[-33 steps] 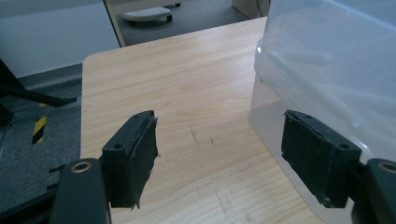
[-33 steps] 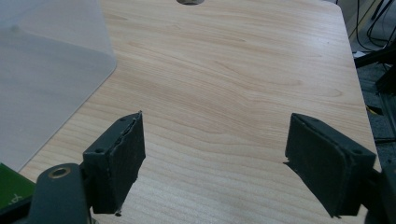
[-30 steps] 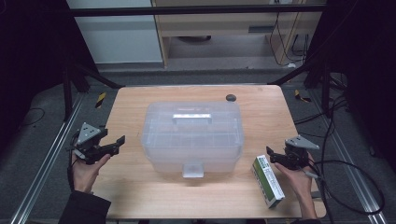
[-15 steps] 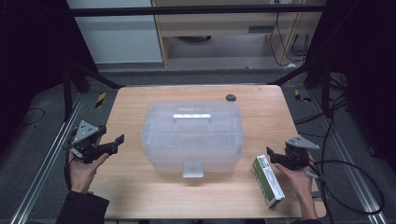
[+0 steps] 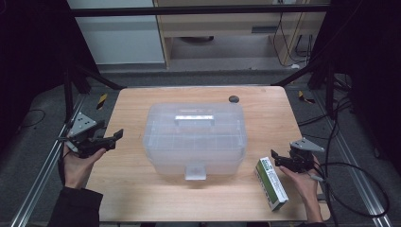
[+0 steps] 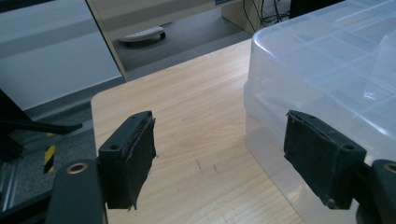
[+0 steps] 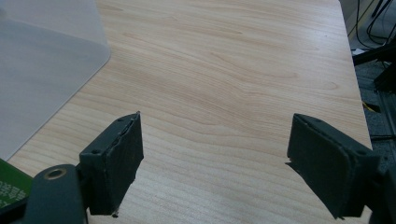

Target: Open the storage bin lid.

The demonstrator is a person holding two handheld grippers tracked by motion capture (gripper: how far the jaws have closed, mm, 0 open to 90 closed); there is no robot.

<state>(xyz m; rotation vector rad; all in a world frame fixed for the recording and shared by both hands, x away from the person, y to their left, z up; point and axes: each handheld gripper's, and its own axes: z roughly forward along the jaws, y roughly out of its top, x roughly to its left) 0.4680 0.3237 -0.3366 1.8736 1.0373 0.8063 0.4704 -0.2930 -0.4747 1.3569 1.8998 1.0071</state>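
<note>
Left gripper sits off the worktop's left edge, jaws spread wide, nothing between them. It points at the storage box; in the left gripper view the box wall stands just past the right jaw, not touching. My read: it's staged to brace or steady the box from that side, not to grab anything small.

The box is centre of the worktop, clear plastic, lid on, handle on top, front latch facing the person and apparently closed. Centre placement keeps it in reach of both hands. Through the lid I can make out a grid of compartments; contents too faint to tell.

Small dark round thing at the far edge behind the box, well apart from both grippers. Can't tell what it is.

Green-and-white carton lies flat at the front right, just beside the box's right front corner, long side running toward the person. It's parked next to the box, so likely the item to go in.

Right gripper hovers just right of the carton's far end, jaws spread, empty. In the right gripper view it looks across bare wood, with a green corner of the carton at the bottom left. So it's near the carton but not lined up on it yet; it needs to turn toward it before closing.
</note>
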